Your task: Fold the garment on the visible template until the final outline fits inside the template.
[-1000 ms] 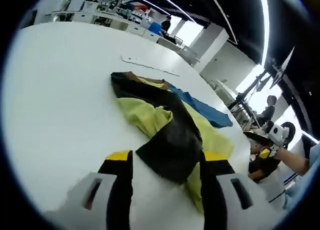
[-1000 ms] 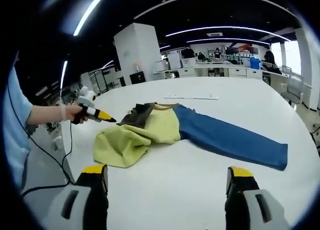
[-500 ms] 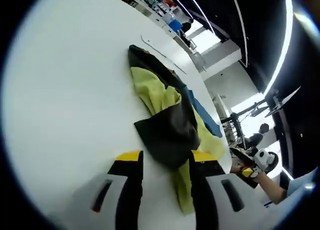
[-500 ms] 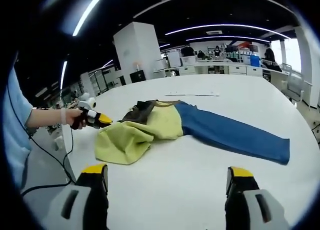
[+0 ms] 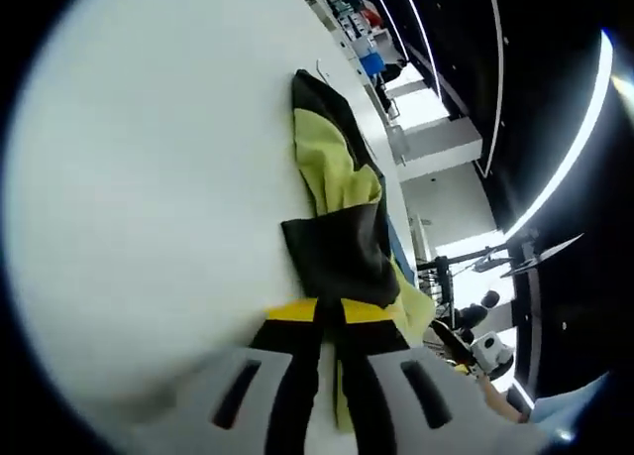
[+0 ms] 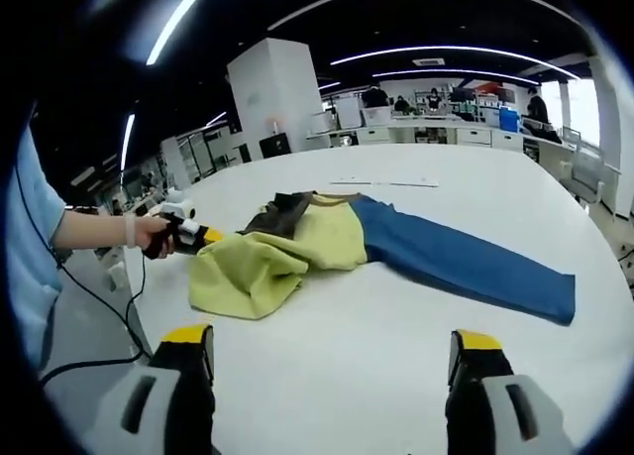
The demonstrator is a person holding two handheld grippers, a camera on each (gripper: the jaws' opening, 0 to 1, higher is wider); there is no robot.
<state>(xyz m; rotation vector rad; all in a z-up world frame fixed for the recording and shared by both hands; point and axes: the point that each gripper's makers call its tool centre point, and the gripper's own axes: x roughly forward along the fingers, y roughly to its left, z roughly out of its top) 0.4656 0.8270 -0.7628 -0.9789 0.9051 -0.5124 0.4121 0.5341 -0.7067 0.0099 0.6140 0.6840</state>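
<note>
Garment lengthwise toward blue end

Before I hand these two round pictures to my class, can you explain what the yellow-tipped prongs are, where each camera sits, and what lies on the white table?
A person holds a hand tool in each hand, each with two fingers and its own camera looking forward along them. In the left gripper view, the left gripper has its fingers nearly together on the garment's dark edge. In the right gripper view, the right gripper hangs wide open above the white table, holding nothing. The garment, yellow-green, blue and dark, lies crumpled there. A person's hand holds the left tool at its edge.
</note>
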